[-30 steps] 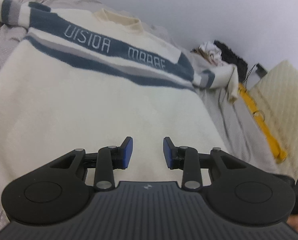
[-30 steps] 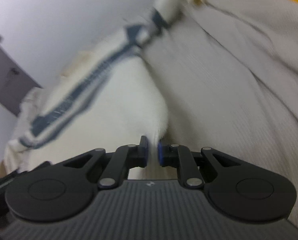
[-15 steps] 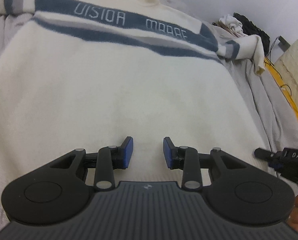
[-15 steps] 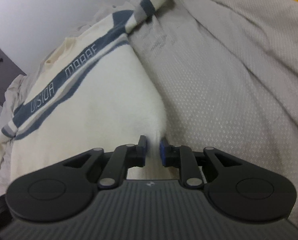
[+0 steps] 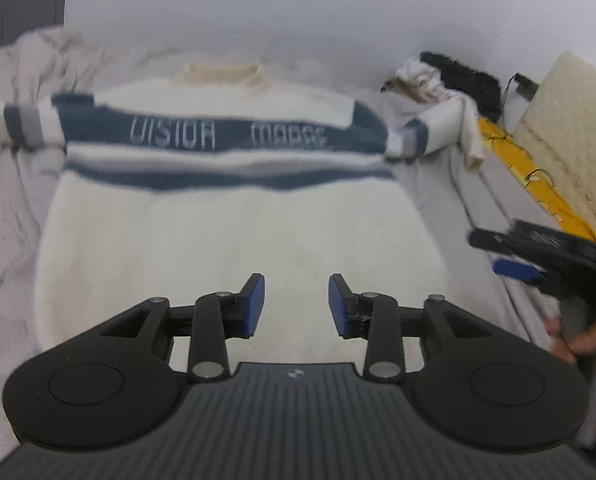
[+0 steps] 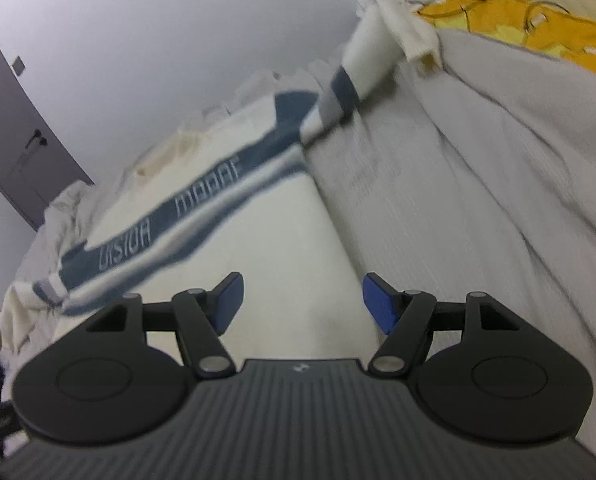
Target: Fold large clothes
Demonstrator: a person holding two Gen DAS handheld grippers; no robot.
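Note:
A large cream sweater (image 5: 233,248) with a navy lettered chest band lies flat, front up, on a grey bedspread (image 5: 5,208), both sleeves spread sideways. My left gripper (image 5: 296,305) is open and empty, above the sweater's lower middle. My right gripper (image 6: 302,302) is open and empty over the sweater's right lower edge (image 6: 298,240); it also shows in the left wrist view (image 5: 516,256) at the right. The right sleeve (image 6: 362,64) stretches toward the bed's far corner.
A yellow cloth (image 6: 538,36) and a quilted cream pad (image 5: 570,136) lie along the bed's right side. A pile of dark and white clothes (image 5: 450,76) sits at the far right corner by the wall. A grey door (image 6: 13,152) stands at the left.
My right gripper, nearly shut at the sweater's right edge before, has opened wide and let it go. My left gripper pulled back and rose; more of the sweater and wall shows.

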